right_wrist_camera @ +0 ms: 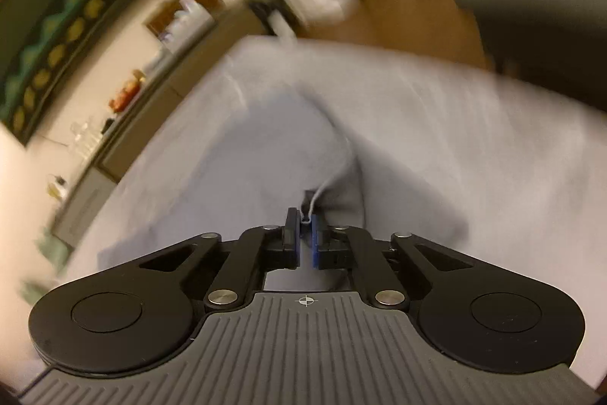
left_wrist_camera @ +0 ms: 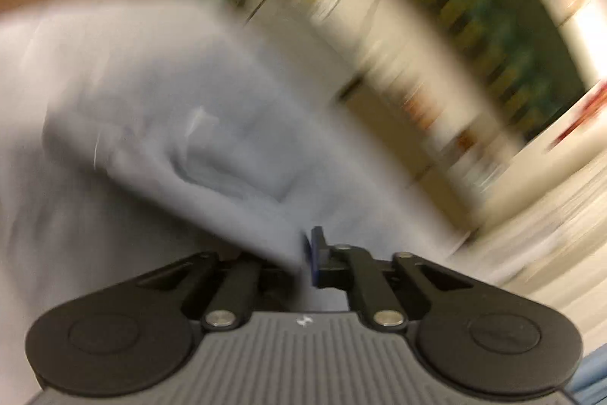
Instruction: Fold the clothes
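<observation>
A pale grey-blue garment (left_wrist_camera: 182,124) fills the left half of the blurred left wrist view. My left gripper (left_wrist_camera: 307,253) is shut on a fold of it, and the cloth covers the left finger. In the right wrist view the same garment (right_wrist_camera: 417,139) hangs stretched ahead. My right gripper (right_wrist_camera: 305,222) is shut on a thin edge of that cloth, which rises from between the blue pads (right_wrist_camera: 315,245). Both views are smeared by motion.
A dark wall hanging (right_wrist_camera: 68,37) with green and yellow shapes is on the cream wall at left. Below it a long sideboard (right_wrist_camera: 125,147) carries bottles and small items. Wooden floor (right_wrist_camera: 413,21) shows beyond the garment. The same hanging (left_wrist_camera: 489,21) appears in the left wrist view.
</observation>
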Demonstrator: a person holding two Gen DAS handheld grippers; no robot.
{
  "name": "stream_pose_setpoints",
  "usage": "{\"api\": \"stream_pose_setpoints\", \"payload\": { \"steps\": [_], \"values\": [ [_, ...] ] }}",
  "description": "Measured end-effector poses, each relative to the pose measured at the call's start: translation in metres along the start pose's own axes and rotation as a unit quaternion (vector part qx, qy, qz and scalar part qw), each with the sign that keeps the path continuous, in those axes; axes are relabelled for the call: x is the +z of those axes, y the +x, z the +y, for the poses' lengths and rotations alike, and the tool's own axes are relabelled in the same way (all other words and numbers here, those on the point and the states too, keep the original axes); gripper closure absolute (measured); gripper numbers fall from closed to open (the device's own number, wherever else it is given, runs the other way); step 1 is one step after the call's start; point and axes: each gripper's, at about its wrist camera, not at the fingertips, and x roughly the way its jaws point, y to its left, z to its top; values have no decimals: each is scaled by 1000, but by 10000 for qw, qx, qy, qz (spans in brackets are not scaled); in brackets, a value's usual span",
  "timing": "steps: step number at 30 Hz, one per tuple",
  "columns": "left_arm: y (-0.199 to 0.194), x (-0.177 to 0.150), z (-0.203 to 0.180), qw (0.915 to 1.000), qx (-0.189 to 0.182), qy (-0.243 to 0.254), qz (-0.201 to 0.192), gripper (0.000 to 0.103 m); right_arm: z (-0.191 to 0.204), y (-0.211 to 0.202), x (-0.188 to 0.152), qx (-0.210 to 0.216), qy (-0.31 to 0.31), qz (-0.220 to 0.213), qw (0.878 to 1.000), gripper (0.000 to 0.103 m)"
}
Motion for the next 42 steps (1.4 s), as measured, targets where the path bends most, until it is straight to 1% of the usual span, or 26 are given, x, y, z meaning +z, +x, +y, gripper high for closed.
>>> {"api": "stream_pose_setpoints", "payload": {
  "steps": [1, 2, 3, 4, 5, 6, 7, 9, 11, 13, 14, 15, 16, 19, 20, 21, 24, 27, 30, 33, 35, 37, 38, 39, 40, 42],
  "values": [
    [-11, 8, -7, 9989, -279, 95, -356, 99, 10, -22, 8, 211, -241, -712, 9969, 102],
    [-20, 15, -12, 9968, -485, 173, -620, 100, 17, -44, 13, 482, -415, -1312, 9893, 102],
    [-11, 7, -5, 9992, -234, 143, -307, 101, 15, -50, 12, 504, -419, -1421, 9877, 102],
    [-2, -1, 3, 10000, 13, 94, 9, 101, 8, -44, 6, 326, -284, -1135, 9926, 102],
    [9, -10, 15, 9991, 231, -84, 332, 101, -4, -31, -4, 67, -35, -629, 9980, 102],
    [16, -18, 27, 9973, 417, -285, 531, 101, -19, -14, -16, -257, 308, 56, 9992, 102],
    [19, -24, 36, 9954, 545, -434, 656, 101, -31, -3, -26, -403, 594, 509, 9961, 102],
    [19, -28, 44, 9931, 719, -483, 785, 100, -45, 5, -38, -407, 890, 890, 9912, 102],
    [15, -26, 47, 9930, 692, -583, 758, 98, -42, 2, -35, -469, 695, 882, 9926, 102],
    [19, -25, 46, 9925, 683, -693, 736, 91, -42, 3, -37, -502, 777, 904, 9916, 102],
    [22, -23, 43, 9925, 650, -714, 744, 91, -39, 2, -36, -530, 768, 873, 9918, 102],
    [26, -21, 35, 9945, 545, -552, 696, 92, -35, 1, -35, -567, 711, 800, 9926, 102],
    [29, -18, 28, 9963, 443, -390, 619, 96, -31, -2, -36, -638, 635, 701, 9935, 102],
    [18, 2, 15, 9996, 224, 56, -146, 100, -32, -14, -41, -918, 540, 485, 9931, 102],
    [23, 2, 23, 9992, 369, -117, 2, 100, -37, -13, -42, -952, 615, 543, 9921, 102],
    [33, -3, 35, 9973, 595, -303, 307, 100, -41, -12, -44, -954, 693, 629, 9910, 102],
    [50, -20, 56, 9915, 804, -623, 816, 97, -41, -13, -46, -1005, 718, 660, 9901, 102],
    [49, -18, 57, 9926, 763, -497, 806, 93, -38, -15, -47, -1064, 706, 651, 9897, 102],
    [43, -16, 67, 9900, 869, -853, 712, 89, -33, -16, -48, -1157, 614, 631, 9894, 102],
    [33, -16, 70, 9879, 875, -1094, 667, 82, -29, -21, -45, -1261, 570, 579, 9887, 99],
    [12, -9, 75, 9901, 517, -1222, 463, 79, -19, -33, -41, -1589, 430, 208, 9861, 83],
    [-9, 7, 85, 9905, 118, -1358, 193, 64, -7, -47, -35, -1986, 256, -260, 9794, 71],
    [-19, 15, 90, 9897, -61, -1426, 56, 63, 4, -55, -33, -2119, 37, -546, 9758, 68],
    [-31, 22, 99, 9886, -90, -1503, -93, 61, 23, -64, -32, -2181, -313, -870, 9715, 61],
    [-41, 27, 109, 9868, -24, -1603, -241, 58, 44, -73, -35, -2160, -708, -1198, 9664, 58],
    [-54, 34, 130, 9820, 152, -1848, -368, 57, 94, -86, -51, -1699, -1577, -1711, 9576, 55]
  ]
}}
